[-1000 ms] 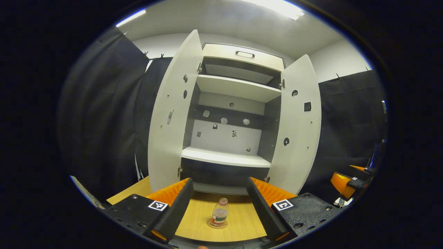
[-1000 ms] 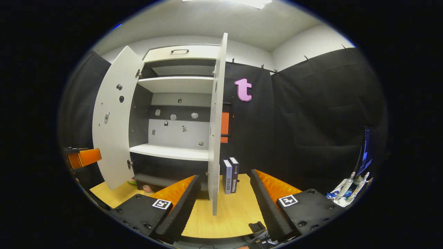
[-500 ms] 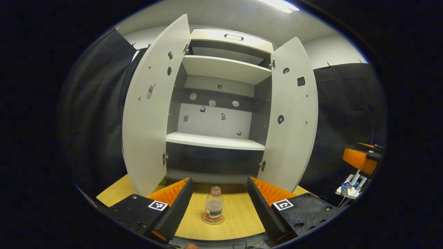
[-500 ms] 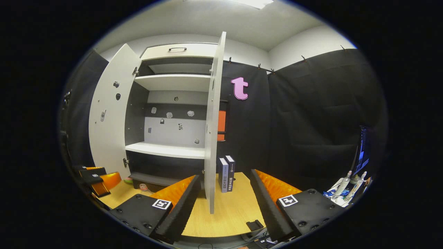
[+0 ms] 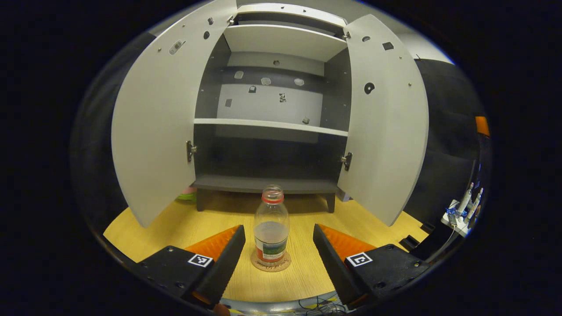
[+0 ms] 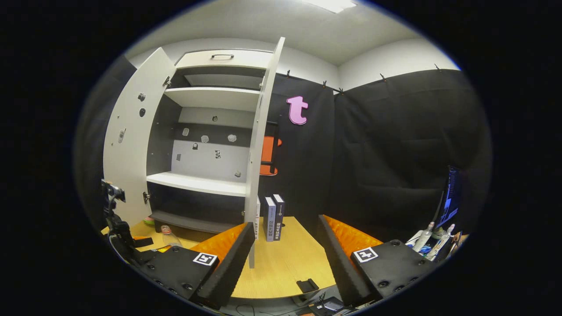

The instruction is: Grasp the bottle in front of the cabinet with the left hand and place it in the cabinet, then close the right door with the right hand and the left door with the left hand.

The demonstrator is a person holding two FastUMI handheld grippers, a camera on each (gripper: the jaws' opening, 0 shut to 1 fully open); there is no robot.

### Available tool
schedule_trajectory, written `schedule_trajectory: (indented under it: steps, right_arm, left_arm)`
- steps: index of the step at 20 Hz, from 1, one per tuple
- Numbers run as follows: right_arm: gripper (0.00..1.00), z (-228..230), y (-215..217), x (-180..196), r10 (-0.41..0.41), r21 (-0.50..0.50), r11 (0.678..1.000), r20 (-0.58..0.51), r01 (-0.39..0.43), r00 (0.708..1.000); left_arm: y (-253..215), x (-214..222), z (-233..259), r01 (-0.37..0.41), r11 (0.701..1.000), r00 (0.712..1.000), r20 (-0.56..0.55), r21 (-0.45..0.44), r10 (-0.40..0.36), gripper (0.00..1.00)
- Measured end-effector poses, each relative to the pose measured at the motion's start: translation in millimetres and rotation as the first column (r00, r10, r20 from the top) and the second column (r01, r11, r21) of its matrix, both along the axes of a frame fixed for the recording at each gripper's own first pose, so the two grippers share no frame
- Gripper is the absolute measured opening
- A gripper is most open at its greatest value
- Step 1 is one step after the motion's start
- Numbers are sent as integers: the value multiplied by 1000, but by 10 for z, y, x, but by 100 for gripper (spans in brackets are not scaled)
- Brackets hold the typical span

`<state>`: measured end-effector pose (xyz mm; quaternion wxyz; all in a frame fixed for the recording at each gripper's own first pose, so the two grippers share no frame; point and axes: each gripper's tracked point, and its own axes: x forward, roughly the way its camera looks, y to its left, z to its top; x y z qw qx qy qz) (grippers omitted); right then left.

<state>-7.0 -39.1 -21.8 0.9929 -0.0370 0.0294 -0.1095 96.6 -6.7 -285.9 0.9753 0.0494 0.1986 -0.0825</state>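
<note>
Left gripper view. Left gripper (image 5: 276,256) low over the near edge of the wooden tabletop (image 5: 175,224), fingers spread wide, holding nothing. Bottle (image 5: 271,228) upright between the two fingers, touching neither; gap on each side. Clear plastic, red ring at the neck, label low on the body, no cap that can be made out. It stands on a round coaster (image 5: 271,263).

Past the bottle: cabinet (image 5: 268,145) on short legs near the tabletop's far edge, bottle in front of its open mouth. Left door (image 5: 153,127) and right door (image 5: 386,127) both swung wide. Bottom compartment dark and bare; one white shelf (image 5: 270,125) above it, another higher up. Small stickers on the back panel, too small to read. Something pink and green on the tabletop under the left door, partly hidden.

Right gripper view. Right gripper (image 6: 285,259) over the near edge of the tabletop, to the right of the cabinet, fingers wide apart, nothing between them. Lower edge of the right door, seen edge-on, just beyond its left finger; contact cannot be told. Two upright books (image 6: 273,217) behind that door. Bottle visible far left in front of the cabinet, beside the other gripper's body.
</note>
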Motion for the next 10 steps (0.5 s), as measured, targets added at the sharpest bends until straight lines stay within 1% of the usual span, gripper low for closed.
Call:
schedule_trajectory:
  steps: [4, 7, 10]
  right_arm:
    - [97, 2, -105, 2, -31, -2, 1000, -8, 31, 999]
    - [97, 12, -149, -1, -49, 0, 999, -13, 49, 999]
    - [97, -56, -152, -14, -61, -2, 998, -38, 61, 997]
  left_arm:
    - [27, 172, -436, 20, 999, 998, -53, 38, -18, 95]
    - [102, 288, -715, -13, 999, 995, -101, 32, 16, 95]
    - [168, 374, -889, -45, 999, 990, -129, 27, 48, 95]
